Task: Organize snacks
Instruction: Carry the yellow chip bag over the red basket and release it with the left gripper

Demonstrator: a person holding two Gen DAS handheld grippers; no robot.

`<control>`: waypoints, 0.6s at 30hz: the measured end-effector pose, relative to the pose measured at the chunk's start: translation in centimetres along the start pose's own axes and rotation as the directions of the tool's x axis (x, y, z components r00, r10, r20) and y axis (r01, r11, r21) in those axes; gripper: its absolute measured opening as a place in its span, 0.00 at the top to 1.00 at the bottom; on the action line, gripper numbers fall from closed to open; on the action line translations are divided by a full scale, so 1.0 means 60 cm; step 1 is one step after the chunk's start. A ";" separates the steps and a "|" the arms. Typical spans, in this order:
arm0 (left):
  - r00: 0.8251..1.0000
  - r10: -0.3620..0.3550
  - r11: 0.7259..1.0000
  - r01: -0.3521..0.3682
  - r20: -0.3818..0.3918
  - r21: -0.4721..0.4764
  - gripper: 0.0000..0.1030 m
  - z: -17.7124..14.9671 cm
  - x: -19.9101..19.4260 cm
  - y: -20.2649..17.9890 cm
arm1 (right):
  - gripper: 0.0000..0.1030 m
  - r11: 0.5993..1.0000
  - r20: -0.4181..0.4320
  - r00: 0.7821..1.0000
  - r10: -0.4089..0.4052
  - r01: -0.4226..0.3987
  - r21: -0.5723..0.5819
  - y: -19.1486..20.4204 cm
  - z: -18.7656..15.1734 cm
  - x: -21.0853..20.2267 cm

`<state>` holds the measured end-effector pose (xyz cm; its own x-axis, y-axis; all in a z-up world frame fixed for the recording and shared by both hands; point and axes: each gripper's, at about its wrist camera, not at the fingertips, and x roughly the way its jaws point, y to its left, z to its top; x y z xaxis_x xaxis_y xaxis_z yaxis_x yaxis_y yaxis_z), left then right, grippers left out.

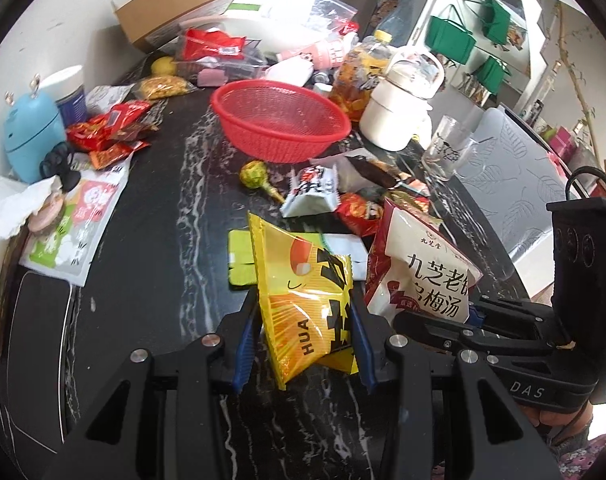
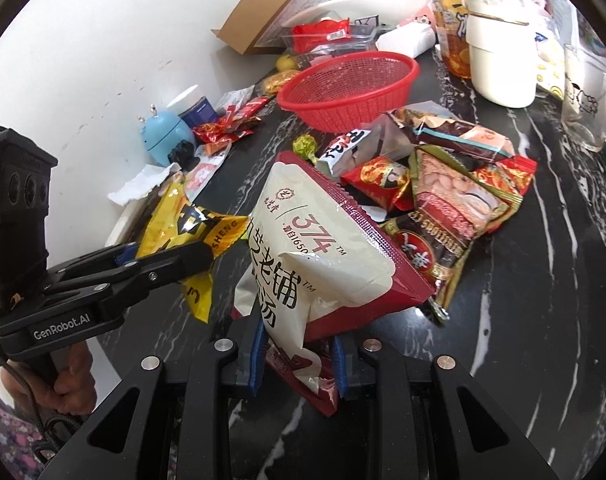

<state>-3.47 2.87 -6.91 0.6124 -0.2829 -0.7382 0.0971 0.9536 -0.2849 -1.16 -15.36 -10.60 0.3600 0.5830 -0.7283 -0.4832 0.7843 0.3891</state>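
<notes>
The left gripper [image 1: 303, 336] is closed on a yellow snack bag [image 1: 303, 300], and the right gripper [image 2: 299, 360] is closed on a white and red pouch [image 2: 323, 264]. Both bags are above the dark table [image 1: 163, 240], long axis pointing away toward the red basket [image 1: 281, 120]. The basket holds nothing, with loose snack packets [image 2: 443, 184] just beside it.

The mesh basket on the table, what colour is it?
Red all over. The basket sits empty behind the snack packets, clearest in the left wrist view.
</notes>
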 end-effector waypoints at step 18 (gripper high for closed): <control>0.994 -0.061 0.995 0.053 0.094 0.089 0.61 0.044 -0.031 -0.062 | 0.74 0.999 0.124 0.992 -0.030 0.032 -0.014 -0.005 0.017 -0.091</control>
<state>-2.88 0.14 -2.89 0.6762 -0.3300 -0.6586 0.1989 0.9426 -0.2681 -2.19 -18.55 -6.17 0.4708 0.5809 -0.6640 -0.4821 0.7997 0.3578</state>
